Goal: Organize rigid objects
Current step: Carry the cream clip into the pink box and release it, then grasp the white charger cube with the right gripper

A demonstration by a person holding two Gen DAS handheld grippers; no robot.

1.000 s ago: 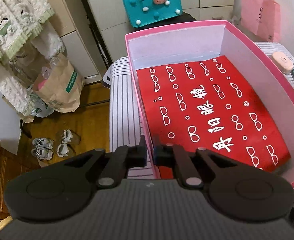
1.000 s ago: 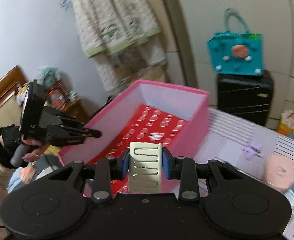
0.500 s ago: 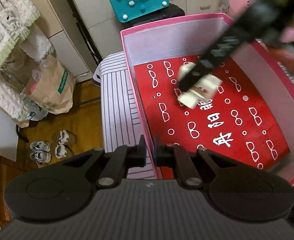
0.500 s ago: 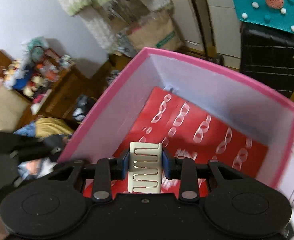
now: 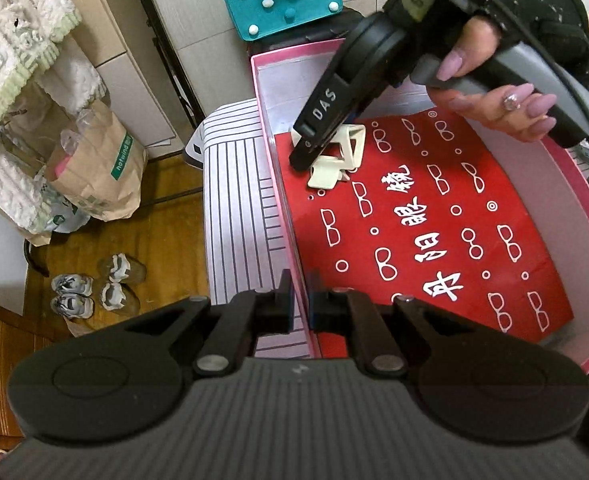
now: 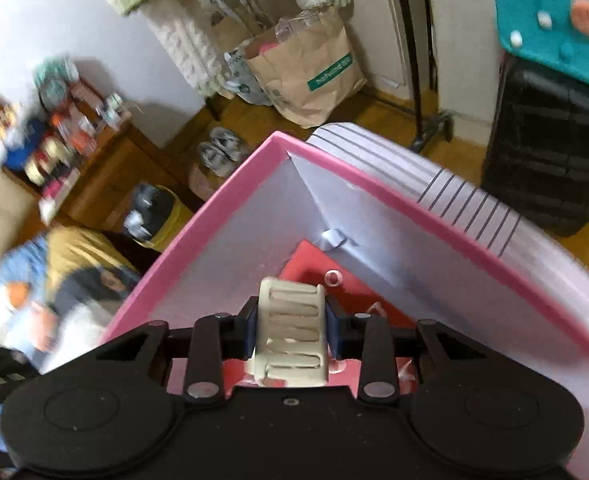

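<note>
The left gripper (image 5: 301, 304) pinched the near left wall of the pink box (image 5: 282, 200), one finger outside and one inside, while the box sat on a striped white surface (image 5: 234, 208). The right gripper (image 6: 292, 330) was pressed onto a cream slotted clip (image 6: 290, 336), holding it low inside the box near the far left corner, just above or on the red patterned sheet (image 5: 434, 216) lining the floor; contact could not be told. A gloved hand (image 5: 506, 76) gripped its handle.
</note>
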